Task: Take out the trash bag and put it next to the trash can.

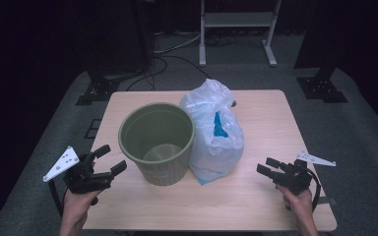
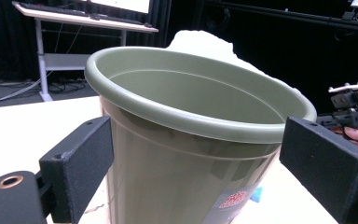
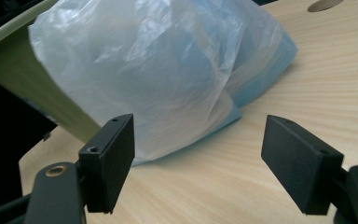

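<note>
- An olive-green plastic bin (image 1: pixel 157 142) stands upright near the middle of the light wood-grain table (image 1: pixel 256 196); it is round, tapers toward its base, has a thick rolled rim and smooth matte walls, and shows a bare bottom inside.
- A label (image 2: pixel 230 205) with a red mark sits low on the bin's wall in the left gripper view.
- A thin, crinkled, translucent white plastic bag (image 1: pixel 214 132) leans against the bin's right side, touching it; it is lumpy and bulging, with something blue showing through its film.
- The bag's lower edge lies flat on the table in the right gripper view, tinted pale blue.
- The left gripper (image 1: pixel 109 160), black and blocky, is held at the table's left edge just beside the bin; its jaws stand wide apart, flanking the bin's wall in its own view, and grip nothing.
- The right gripper (image 1: pixel 267 165) is held at the table's right, near the bag but apart from it; its jaws are spread wide and hold nothing, with bare tabletop between them.
</note>
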{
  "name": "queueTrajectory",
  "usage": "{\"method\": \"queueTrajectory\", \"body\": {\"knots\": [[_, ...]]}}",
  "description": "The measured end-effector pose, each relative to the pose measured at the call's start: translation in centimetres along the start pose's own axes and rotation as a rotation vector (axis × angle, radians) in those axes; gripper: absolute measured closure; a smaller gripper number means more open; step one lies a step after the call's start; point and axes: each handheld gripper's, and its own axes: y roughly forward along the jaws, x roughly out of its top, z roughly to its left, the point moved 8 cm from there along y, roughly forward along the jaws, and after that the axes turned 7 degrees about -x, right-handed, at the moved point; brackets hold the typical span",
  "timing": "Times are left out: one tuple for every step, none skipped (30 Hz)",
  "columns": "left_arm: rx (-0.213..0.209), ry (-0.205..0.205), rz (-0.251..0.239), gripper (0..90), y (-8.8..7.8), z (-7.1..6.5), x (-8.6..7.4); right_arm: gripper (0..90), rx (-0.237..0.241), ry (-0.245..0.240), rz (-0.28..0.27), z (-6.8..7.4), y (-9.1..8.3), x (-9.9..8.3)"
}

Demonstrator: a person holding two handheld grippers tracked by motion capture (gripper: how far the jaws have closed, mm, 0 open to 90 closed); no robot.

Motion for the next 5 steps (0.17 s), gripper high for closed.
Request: {"method": "queueTrajectory", "body": {"knots": [[-0.001,0.002,-0.003,8.6,-0.09,-0.02,0.12,24.5,0.005,0.001,-0.007,0.01,-0.11,-0.31],[-0.001,0.005,-0.011,8.6,-0.16,-0.07,0.27,24.5,0.008,0.005,-0.01,0.0,-0.24,-0.62],[0.001,0.008,-0.011,8.6,-0.28,-0.08,0.38,24.5,0.01,0.01,-0.011,0.02,-0.36,-0.86],[0.001,0.01,-0.016,8.6,-0.36,-0.1,0.5,24.5,0.015,0.01,-0.013,0.05,-0.51,-1.01],[0.002,0.01,-0.019,8.6,-0.43,-0.14,0.59,24.5,0.023,0.014,-0.022,0.1,-0.73,-1.03]]}}
